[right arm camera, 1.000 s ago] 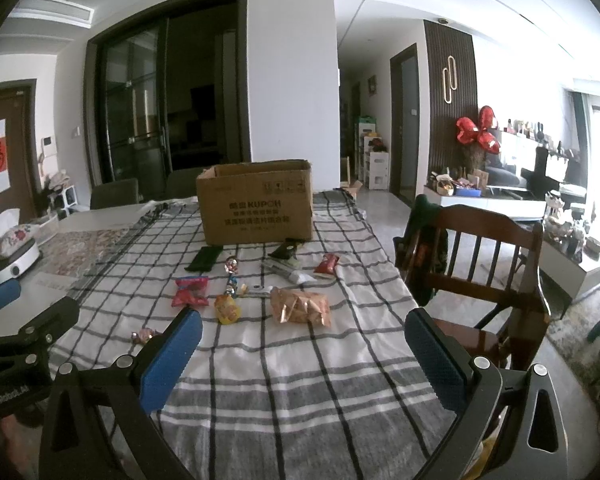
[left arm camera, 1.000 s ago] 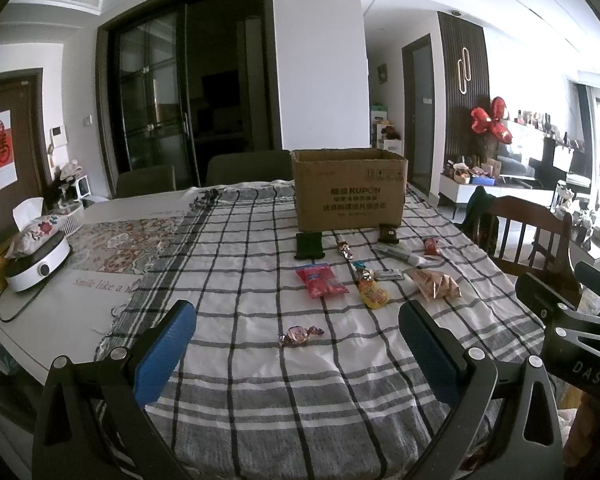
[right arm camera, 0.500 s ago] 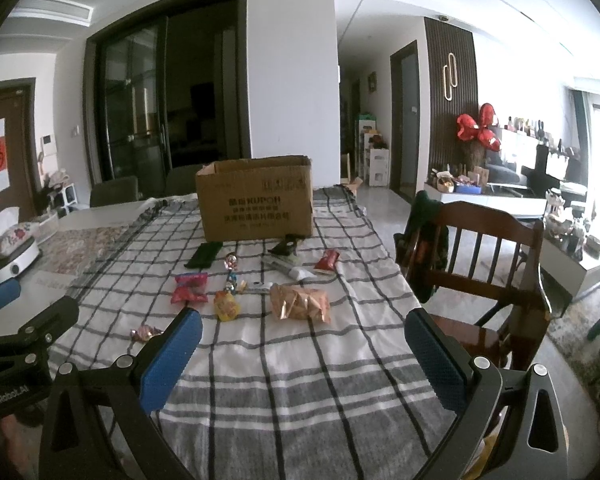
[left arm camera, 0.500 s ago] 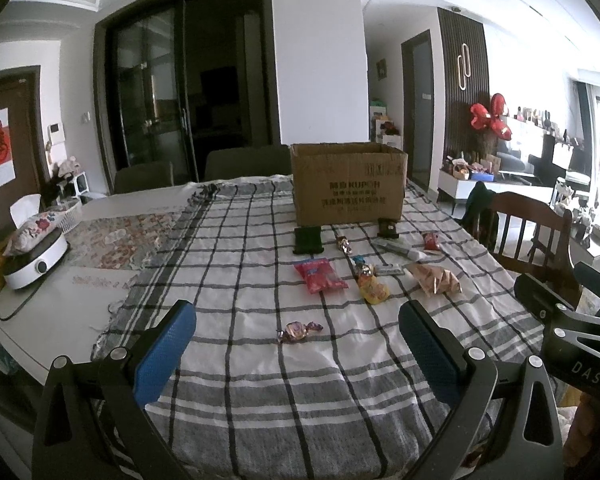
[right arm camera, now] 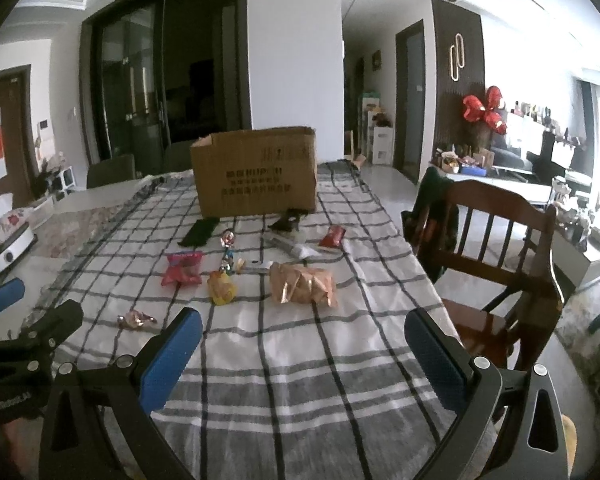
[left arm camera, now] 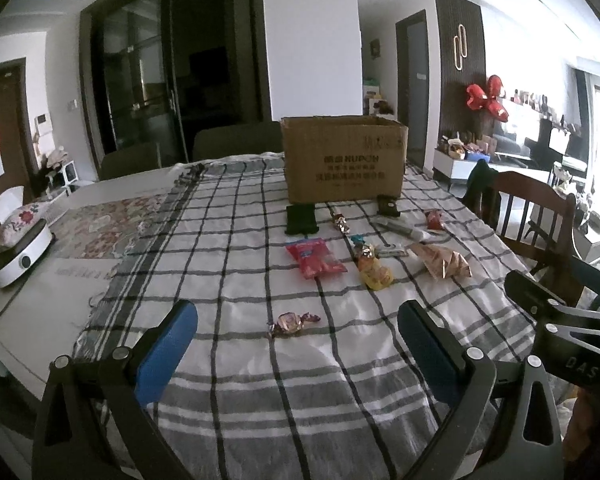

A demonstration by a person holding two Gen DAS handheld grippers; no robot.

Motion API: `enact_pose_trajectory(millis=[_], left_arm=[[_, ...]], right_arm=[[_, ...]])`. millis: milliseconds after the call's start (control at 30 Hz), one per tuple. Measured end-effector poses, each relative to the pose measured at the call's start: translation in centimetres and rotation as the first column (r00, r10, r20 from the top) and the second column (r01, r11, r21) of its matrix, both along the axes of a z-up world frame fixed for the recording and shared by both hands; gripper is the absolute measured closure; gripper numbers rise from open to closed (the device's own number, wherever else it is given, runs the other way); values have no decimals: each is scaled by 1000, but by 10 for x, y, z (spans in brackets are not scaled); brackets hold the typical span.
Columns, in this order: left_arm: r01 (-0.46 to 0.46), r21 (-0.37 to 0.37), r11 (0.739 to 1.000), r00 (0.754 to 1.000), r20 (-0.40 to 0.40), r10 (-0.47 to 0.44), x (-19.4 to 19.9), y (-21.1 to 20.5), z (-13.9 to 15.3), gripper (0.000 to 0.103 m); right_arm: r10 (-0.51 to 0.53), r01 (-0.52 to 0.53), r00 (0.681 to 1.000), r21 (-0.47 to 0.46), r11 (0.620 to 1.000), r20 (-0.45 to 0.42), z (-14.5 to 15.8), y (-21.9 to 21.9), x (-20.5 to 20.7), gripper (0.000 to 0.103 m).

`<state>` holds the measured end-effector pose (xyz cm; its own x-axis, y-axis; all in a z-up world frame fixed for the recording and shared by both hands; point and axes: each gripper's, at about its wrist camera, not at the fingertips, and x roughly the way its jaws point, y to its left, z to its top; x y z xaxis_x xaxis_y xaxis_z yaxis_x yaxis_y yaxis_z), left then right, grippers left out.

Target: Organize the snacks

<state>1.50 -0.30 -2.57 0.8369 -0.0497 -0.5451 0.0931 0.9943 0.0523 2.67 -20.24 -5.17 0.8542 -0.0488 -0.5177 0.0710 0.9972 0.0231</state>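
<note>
A cardboard box (left arm camera: 343, 159) stands open-topped at the far middle of the bench (left arm camera: 28, 308), on a checked cloth (left arm camera: 236, 280), and every snack lies on the near side of it.

Going left to right, the left gripper (left arm camera: 298, 346) hangs above the near edge of the cloth with its jaws released, blue pads wide apart and nothing between them. A twisted foil candy (left arm camera: 291, 323) lies alone, well nearer than the box and just beyond those jaws. A dark flat packet (left arm camera: 300, 219) lies right at the foot of the box, toward its left corner, and a red packet (left arm camera: 315, 258) lies nearer than that. A small foil sweet (left arm camera: 342, 224) sits just in front of the box's middle; nearer again is a yellow packet (left arm camera: 374, 274), with further small wrapped pieces just beyond it, too small to tell apart. A second dark packet (left arm camera: 388, 206) touches or nearly touches the box's right corner; I cannot tell which. A crinkled tan foil bag (left arm camera: 442, 261) lies in front and to the right of the box, and a small red packet (left arm camera: 434, 219) sits beyond it.

The right gripper (right arm camera: 303, 342) is also held over the near cloth, jaws released and holding nothing. A wooden chair (right arm camera: 500, 248) stands at the bench's right side.
</note>
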Motion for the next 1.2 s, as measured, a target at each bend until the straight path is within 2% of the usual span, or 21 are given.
enact_pose_trajectory(millis=[100,233,300,533,600,867,933,1133,1200], left_arm=[[-5,-13,1000,1000,-22,5,10,2,-6,8],[-25,-25,999,998,-64,23,26,4,-16,21],[-34,-33,999,996,-86,31,32,5,-23,22],[-63,-40,997,986,-160,56,58,10,-49,38],[-69,-38,997,982,-176,61,65,10,-55,39],[-77,-45,996,967,-247,64,91,13,-80,55],[-79,-55,995,964,-260,62,94,14,-84,56],[-74,-86,994,951,-305,44,101,15,-93,63],[-78,-85,993,954,-295,50,100,15,-92,68]], right_arm=[[2,-2,1000,3,1000,-22,-4,0,10,1],[1,-1,999,0,1000,-50,-10,3,23,1],[2,-2,997,10,1000,-76,-15,3,35,1],[14,-10,990,30,1000,-142,-32,4,62,1],[16,-11,987,32,999,-162,-37,6,70,1],[24,-12,973,53,999,-230,-58,9,93,1],[26,-12,969,59,998,-247,-62,9,98,1],[26,-6,963,73,997,-269,-69,9,110,1],[22,-1,962,76,997,-271,-70,9,113,1]])
